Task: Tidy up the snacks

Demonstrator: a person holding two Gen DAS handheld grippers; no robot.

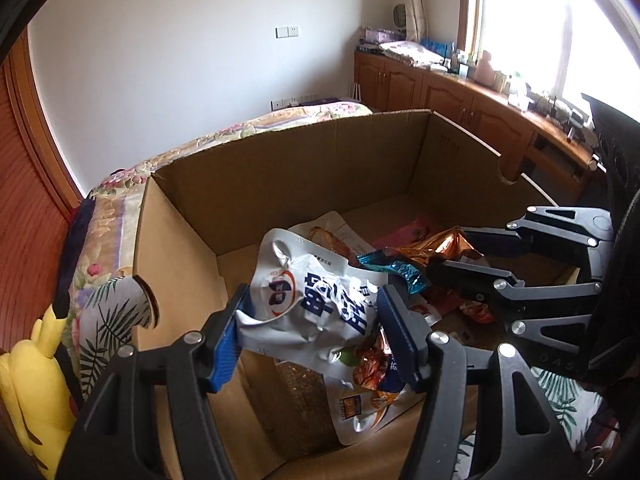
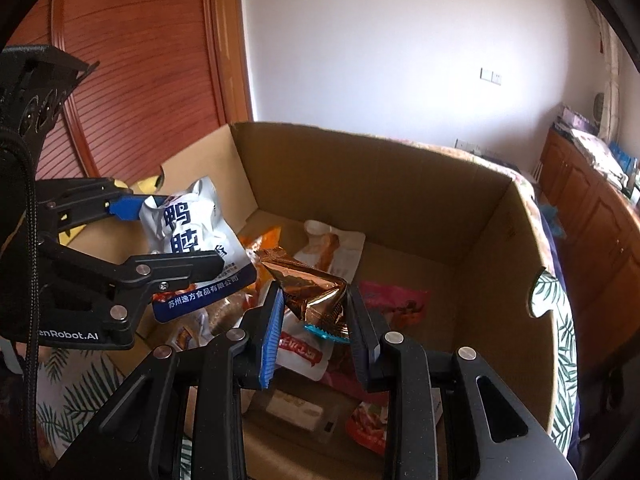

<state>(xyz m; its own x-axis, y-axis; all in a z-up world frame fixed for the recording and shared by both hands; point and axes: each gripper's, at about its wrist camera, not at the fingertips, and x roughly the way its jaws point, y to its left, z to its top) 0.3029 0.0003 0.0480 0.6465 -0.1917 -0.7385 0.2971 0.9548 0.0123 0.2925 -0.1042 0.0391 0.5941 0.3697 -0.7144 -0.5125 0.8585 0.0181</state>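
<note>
The left hand-held gripper (image 1: 312, 320) is clamped on a crinkled white foil snack pouch with blue lettering (image 1: 320, 288). The right hand-held gripper (image 2: 316, 312) is clamped on a copper-coloured foil snack packet (image 2: 316, 288). Both hang over the open brown cardboard box (image 2: 360, 184). Judged light, soft and slippery; grip the sealed edges.

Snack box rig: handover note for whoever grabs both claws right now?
Left claw: shut on the white pouch with blue lettering, held above the cardboard box.
Right claw: shut on the copper foil packet, also over the box; a teal wrapper shows just below it.
Box sits on a leaf-print cloth. Several snacks already lie loose on its floor, including a pink packet and a white pouch with a food picture.
Left: place both held packets; whether more snacks wait outside the box cannot be seen.
</note>
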